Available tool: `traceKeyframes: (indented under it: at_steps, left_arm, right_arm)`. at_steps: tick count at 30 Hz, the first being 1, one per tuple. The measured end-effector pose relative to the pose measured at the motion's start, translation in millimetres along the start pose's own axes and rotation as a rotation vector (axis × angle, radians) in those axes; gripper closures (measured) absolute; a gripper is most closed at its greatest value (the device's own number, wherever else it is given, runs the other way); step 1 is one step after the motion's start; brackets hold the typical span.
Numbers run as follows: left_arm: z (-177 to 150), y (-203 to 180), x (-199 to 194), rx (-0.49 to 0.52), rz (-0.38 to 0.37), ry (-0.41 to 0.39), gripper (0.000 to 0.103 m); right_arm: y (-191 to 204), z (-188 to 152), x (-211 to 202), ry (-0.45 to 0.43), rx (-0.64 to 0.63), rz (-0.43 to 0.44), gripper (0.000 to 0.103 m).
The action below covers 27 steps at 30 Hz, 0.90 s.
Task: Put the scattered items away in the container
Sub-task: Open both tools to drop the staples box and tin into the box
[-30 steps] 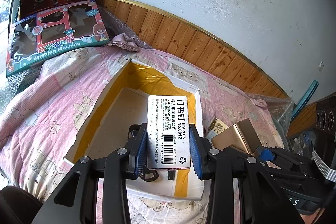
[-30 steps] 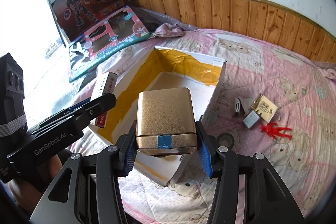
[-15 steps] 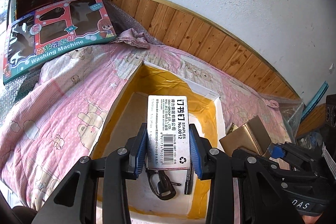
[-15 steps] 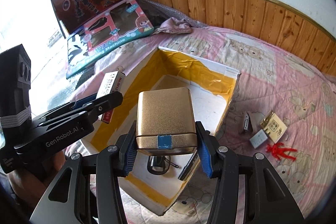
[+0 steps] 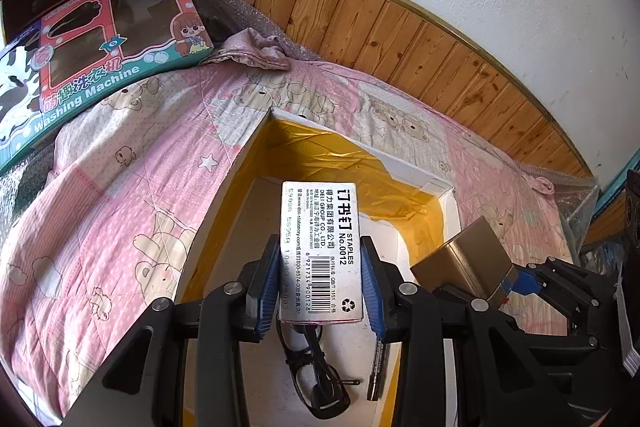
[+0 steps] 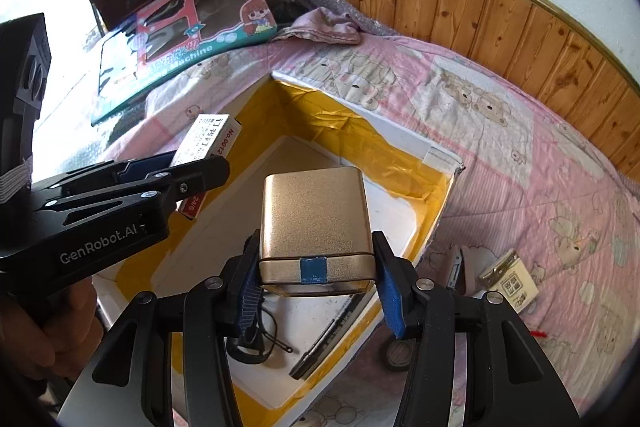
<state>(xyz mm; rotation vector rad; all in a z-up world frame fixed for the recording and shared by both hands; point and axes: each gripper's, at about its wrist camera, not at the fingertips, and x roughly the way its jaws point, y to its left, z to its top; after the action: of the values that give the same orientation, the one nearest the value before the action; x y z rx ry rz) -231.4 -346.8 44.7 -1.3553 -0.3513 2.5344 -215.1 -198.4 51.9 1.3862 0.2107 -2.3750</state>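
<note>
My left gripper [image 5: 320, 267] is shut on a white staples box [image 5: 320, 227] and holds it over the open white container [image 5: 404, 167], whose inner walls are lined with yellow tape. My right gripper [image 6: 316, 279] is shut on a gold tin [image 6: 316, 223] with a blue tape patch, over the container's [image 6: 436, 159] right half. Black glasses [image 6: 252, 339] and a black pen [image 6: 328, 335] lie on the container floor. In the right wrist view, the left gripper [image 6: 192, 171] and staples box [image 6: 208, 139] are at the left wall. The tin [image 5: 464, 259] shows at right in the left wrist view.
On the pink quilt right of the container lie a small cream box [image 6: 508, 283], a metal stapler-like piece [image 6: 454, 267], a tape roll [image 6: 396, 353] and a red bit [image 6: 540, 333]. Toy boxes [image 5: 100, 67] and a crumpled cloth [image 5: 256, 47] sit at the back left by the wood-panelled wall.
Both grippers have moved forward with their loads, from the container's near edge to over its inside. The glasses and pen now show below them. Neither grip has changed.
</note>
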Motion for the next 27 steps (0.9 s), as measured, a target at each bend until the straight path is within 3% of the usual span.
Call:
traceKeyframes:
  at_steps: [14,22,24,25,27]
  left_arm:
    - [9.2,-18.0,72.7,0.124,0.098,0.121,0.065]
    - [15.7,-19.3,116.2,0.162,0.164,0.153,0.064]
    - [14.8,-16.2,121.4,0.149,0.205,0.159,0.058]
    - [13.7,-14.8,121.4,0.139,0.202,0.163,0.044]
    - [10.2,-14.5,117.3,0.136,0.196,0.162,0.040]
  right_arm:
    - [-14.4,19.9,58.4,0.117,-0.086,-0.060,0.050]
    - [-32.7,24.0,75.3,0.123,-0.064,-0.066,0.048]
    - [-37.9,21.8,70.1,0.105,-0.037,-0.042,0.049]
    - [-40.6,20.2,66.0,0.091,-0.020,-0.027,0.049]
    - [-46.2,16.3,53.8,0.057,0.022,0.004,0.049]
